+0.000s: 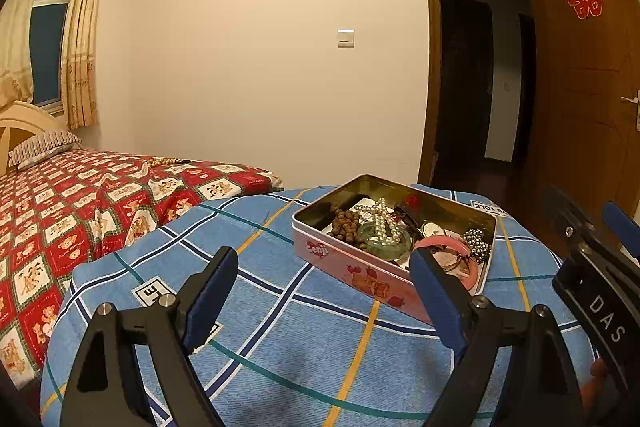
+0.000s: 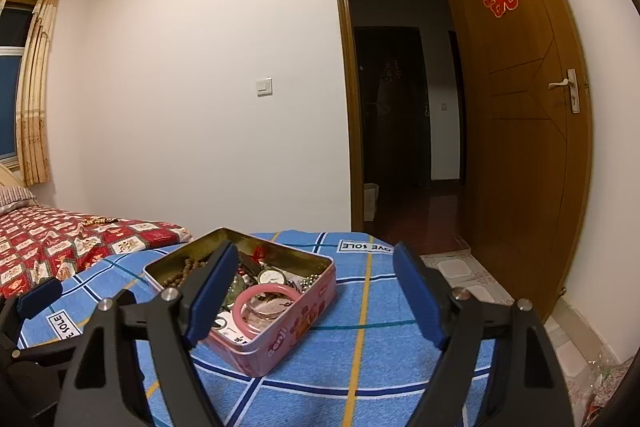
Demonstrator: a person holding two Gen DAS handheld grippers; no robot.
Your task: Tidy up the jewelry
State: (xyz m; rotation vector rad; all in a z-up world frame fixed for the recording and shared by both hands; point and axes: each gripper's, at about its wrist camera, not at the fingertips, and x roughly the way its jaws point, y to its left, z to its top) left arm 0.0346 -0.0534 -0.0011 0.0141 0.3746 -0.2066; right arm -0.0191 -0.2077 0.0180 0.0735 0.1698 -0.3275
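**Listener:** Where is the jewelry, and where are your fingers?

**Me:** It sits heaped in an open pink tin on a blue checked cloth. My left gripper hangs low over the cloth with its blue pads spread wide and nothing between them; the tin lies just ahead, toward my right pad. My right gripper is equally wide and empty, with the tin just ahead and partly behind its left pad. One more string of pale beads lies well apart on the red patterned bedspread.

**Listener:** What is in the tin?

**Me:** Brown wooden beads, a pearl strand draped over a green jade-like bangle, a wristwatch, a pink bangle, and a cluster of small metallic beads.

**Listener:** How would they handle?

**Me:** I judge the strands limp, slippery and apt to tangle; pinch them mid-loop. The bangles look stiff, smooth and breakable; grip across the rim. The tin seems light and may slide.
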